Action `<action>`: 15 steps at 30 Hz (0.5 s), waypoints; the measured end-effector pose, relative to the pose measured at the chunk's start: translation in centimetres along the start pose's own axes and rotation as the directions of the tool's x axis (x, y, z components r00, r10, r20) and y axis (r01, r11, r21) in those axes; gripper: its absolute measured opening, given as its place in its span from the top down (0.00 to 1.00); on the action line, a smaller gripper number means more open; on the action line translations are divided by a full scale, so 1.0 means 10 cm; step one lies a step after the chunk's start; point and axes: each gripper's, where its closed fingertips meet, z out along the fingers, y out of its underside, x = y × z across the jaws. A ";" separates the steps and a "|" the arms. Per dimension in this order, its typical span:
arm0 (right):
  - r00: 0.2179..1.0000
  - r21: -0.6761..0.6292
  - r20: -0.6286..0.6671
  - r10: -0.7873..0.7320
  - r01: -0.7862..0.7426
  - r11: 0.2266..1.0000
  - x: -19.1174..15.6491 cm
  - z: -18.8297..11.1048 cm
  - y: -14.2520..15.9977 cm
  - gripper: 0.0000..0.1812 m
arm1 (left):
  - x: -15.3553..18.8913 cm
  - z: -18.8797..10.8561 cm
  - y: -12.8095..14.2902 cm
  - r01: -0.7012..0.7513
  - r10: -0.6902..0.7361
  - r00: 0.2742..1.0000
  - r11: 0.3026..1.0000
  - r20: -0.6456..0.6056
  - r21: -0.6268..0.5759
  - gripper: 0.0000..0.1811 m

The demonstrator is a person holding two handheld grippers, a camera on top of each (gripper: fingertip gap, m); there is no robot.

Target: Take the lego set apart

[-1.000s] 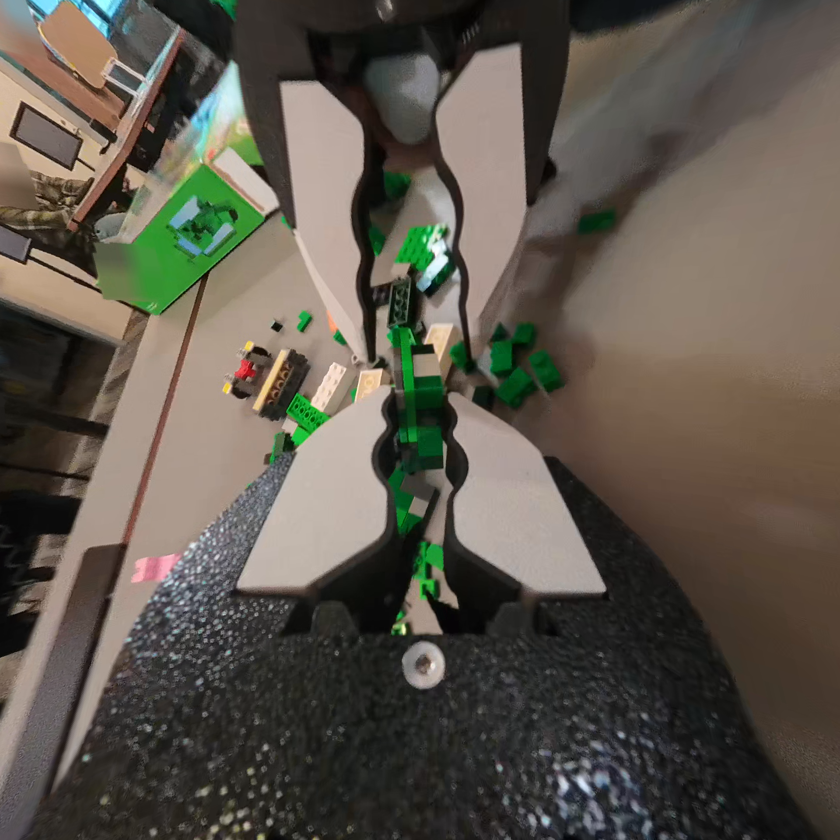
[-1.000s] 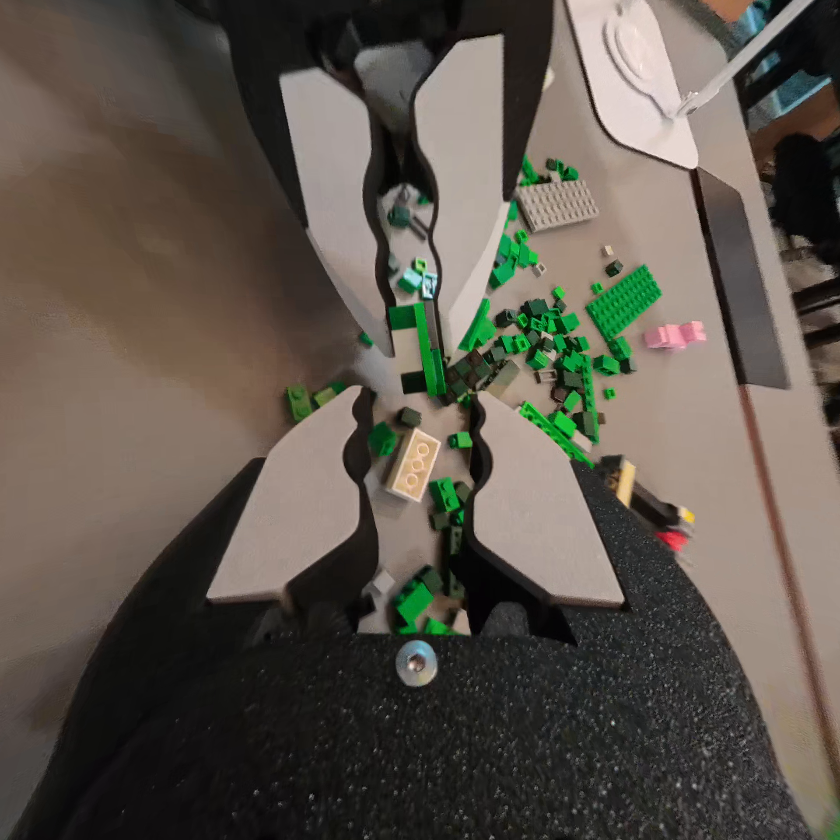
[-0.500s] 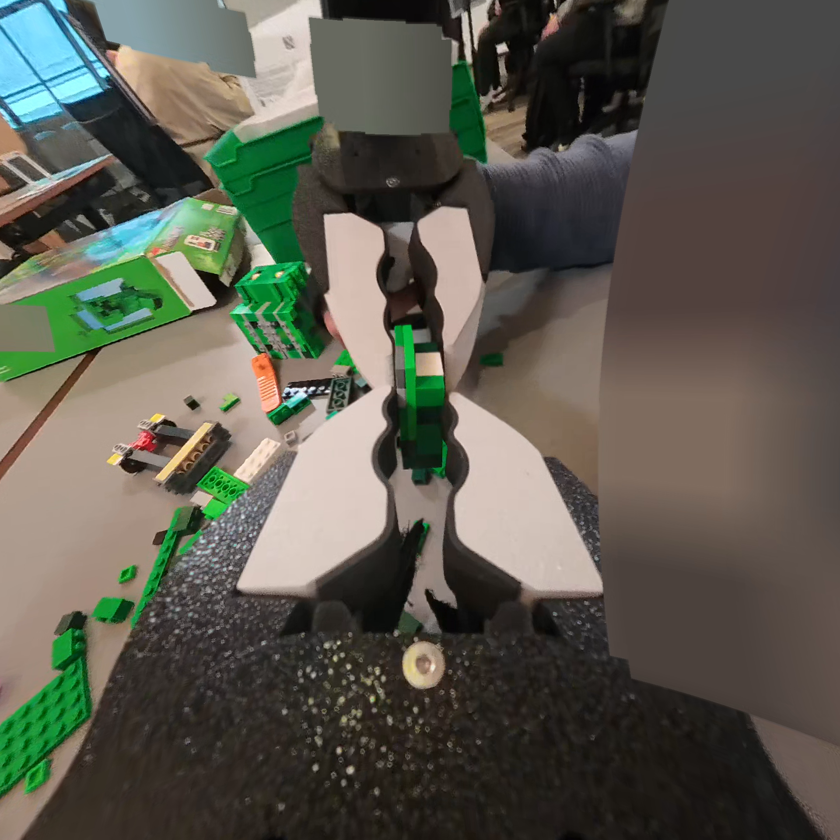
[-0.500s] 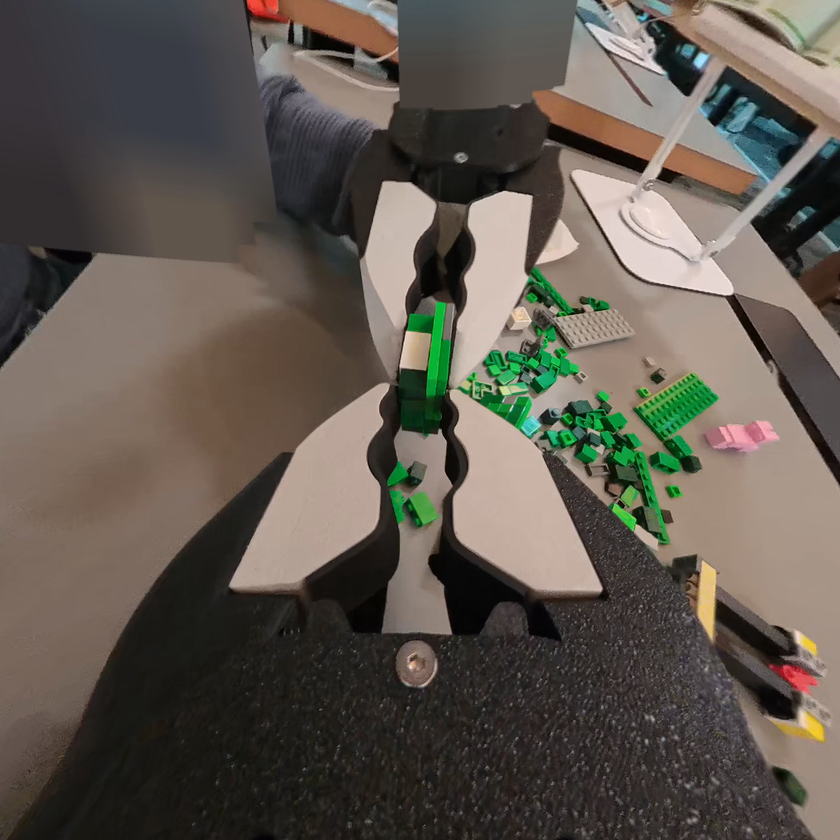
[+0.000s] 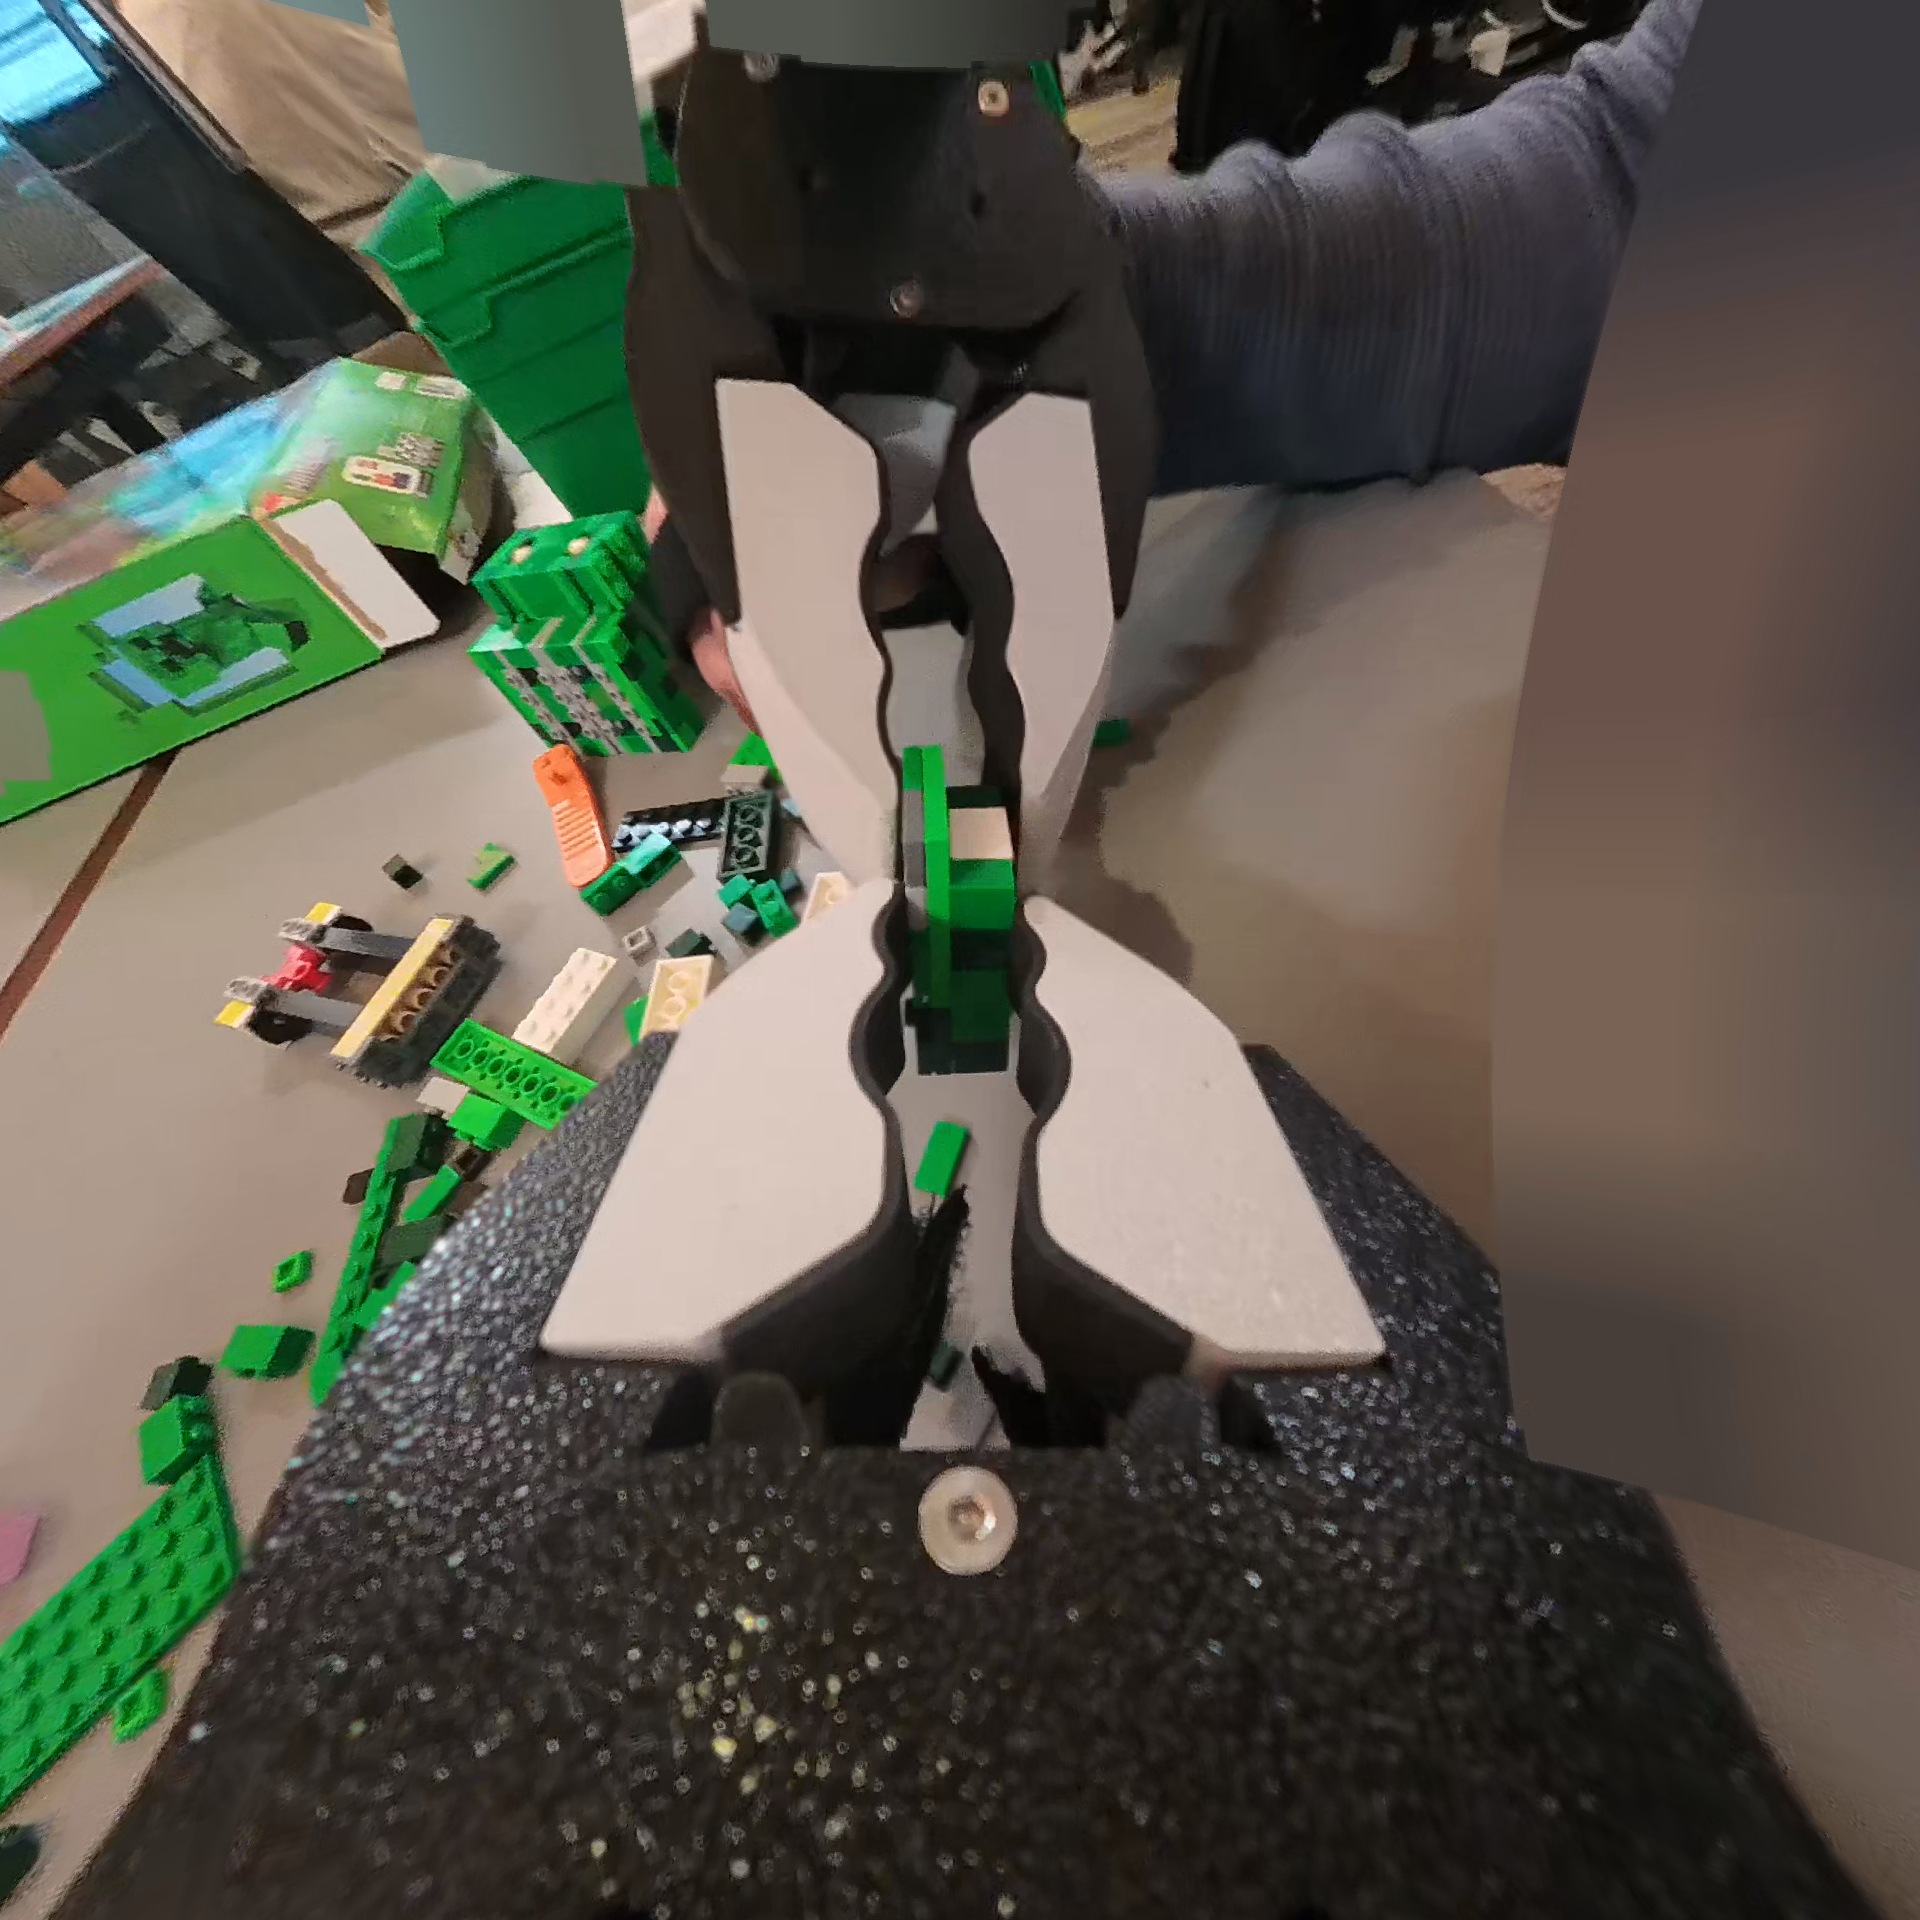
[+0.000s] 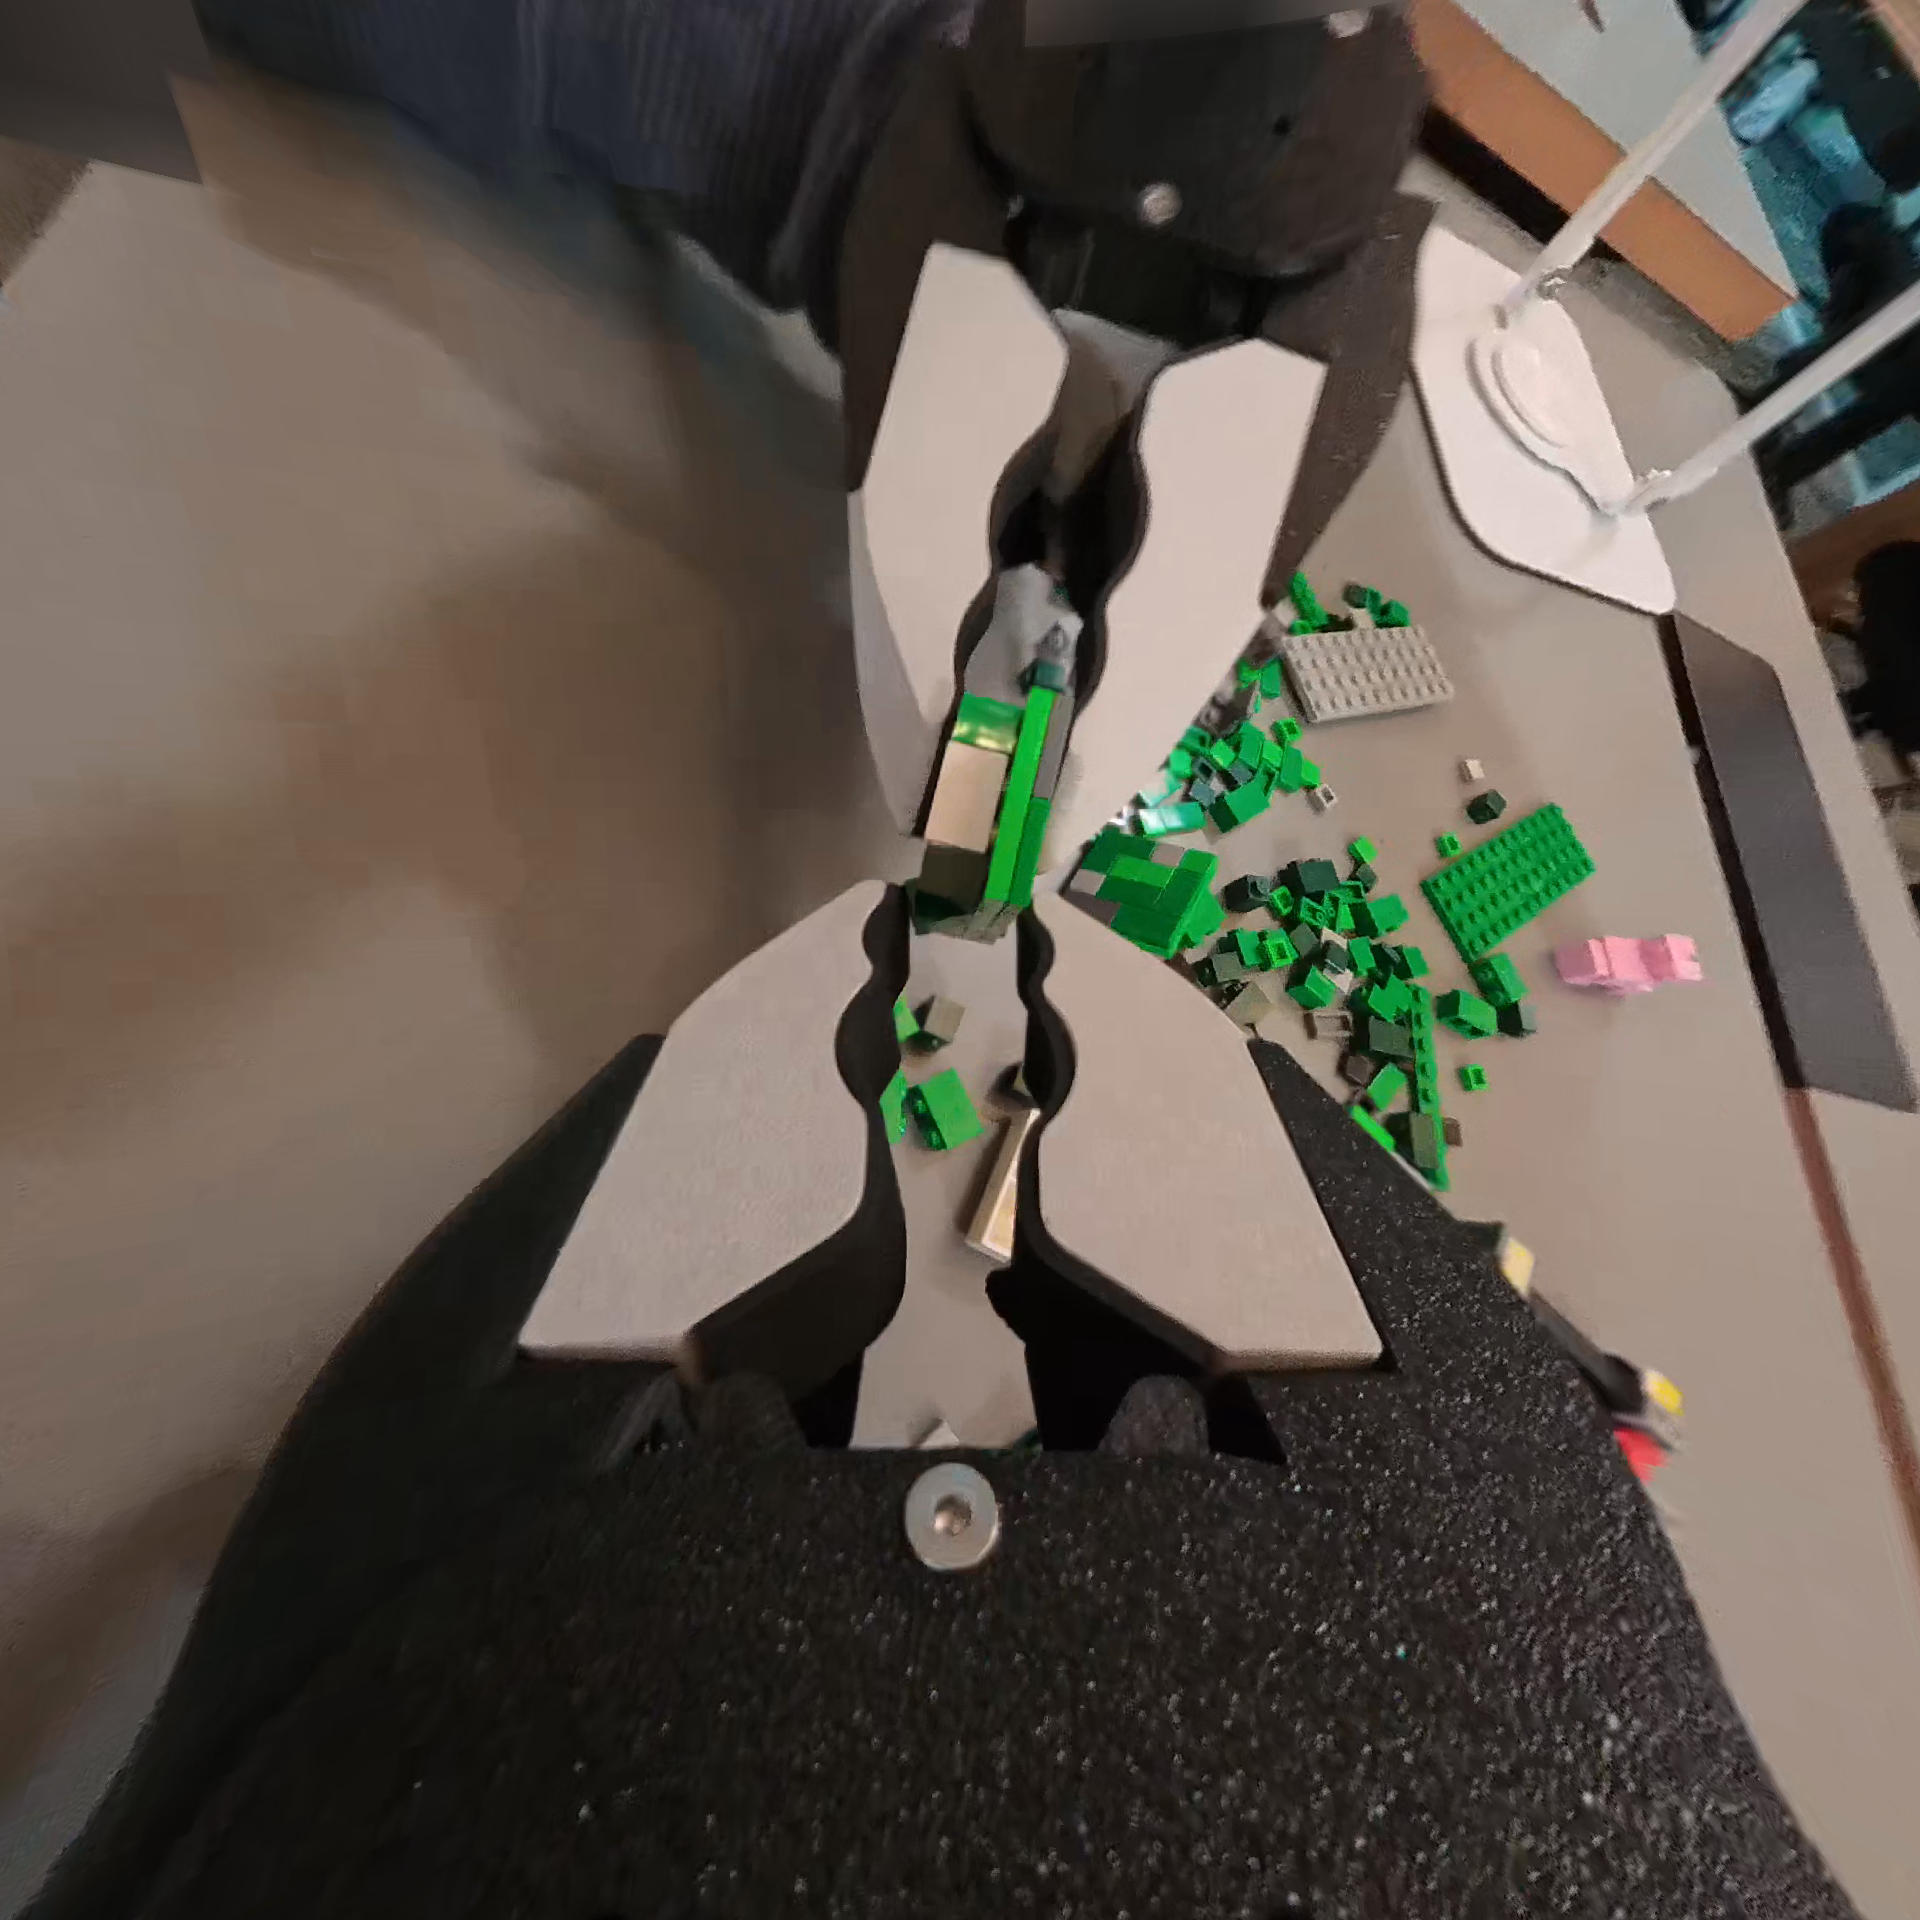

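A small green lego chunk (image 5: 961, 935) with a tan brick and a grey plate hangs above the grey table, held at both ends. My left gripper (image 5: 956, 914) is shut on its near end in the left wrist view. My right gripper (image 6: 961, 894) is shut on the other end of the chunk (image 6: 987, 821), which sits tilted in the right wrist view. The two grippers face each other tip to tip: the right gripper (image 5: 951, 831) shows above in the left wrist view, and the left gripper (image 6: 997, 790) shows above in the right wrist view.
A larger green block model (image 5: 592, 644), an orange brick separator (image 5: 571, 816), a green box (image 5: 208, 623) and a black and tan assembly (image 5: 364, 987) lie at left. A loose green brick pile (image 6: 1320, 935), grey plate (image 6: 1361, 675), green plate (image 6: 1507, 878), pink figure (image 6: 1626, 961) and white lamp base (image 6: 1538, 447) lie at right. My left and right fingertips are right by each other.
Both grippers have swung from pointing down at the table to more level, keeping hold of the chunk. The chunk now sits tilted in the right wrist view.
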 end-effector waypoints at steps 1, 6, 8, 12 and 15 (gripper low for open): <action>0.999 0.033 0.009 0.048 -0.049 0.998 0.02 -0.01 -0.03 0.90 | -0.01 -0.01 -0.02 0.007 -0.007 1.000 1.000 0.002 0.018 0.91; 0.985 0.152 0.054 0.161 -0.168 0.974 0.05 -0.08 -0.15 0.90 | -0.03 0.00 -0.01 -0.003 0.003 1.000 1.000 0.021 0.009 0.91; 0.983 0.154 0.064 0.172 -0.180 0.971 0.04 -0.07 -0.14 0.91 | -0.03 0.00 0.00 0.000 0.000 1.000 1.000 0.019 0.003 0.91; 0.995 0.126 0.067 0.069 -0.077 0.989 -0.04 -0.08 -0.13 0.91 | 0.06 0.02 0.00 -0.021 0.021 0.999 1.000 -0.028 -0.012 0.91; 0.998 0.043 0.055 -0.039 0.036 0.998 -0.10 -0.03 -0.05 0.90 | 0.09 0.03 0.08 -0.069 0.066 0.997 0.994 -0.037 -0.085 0.91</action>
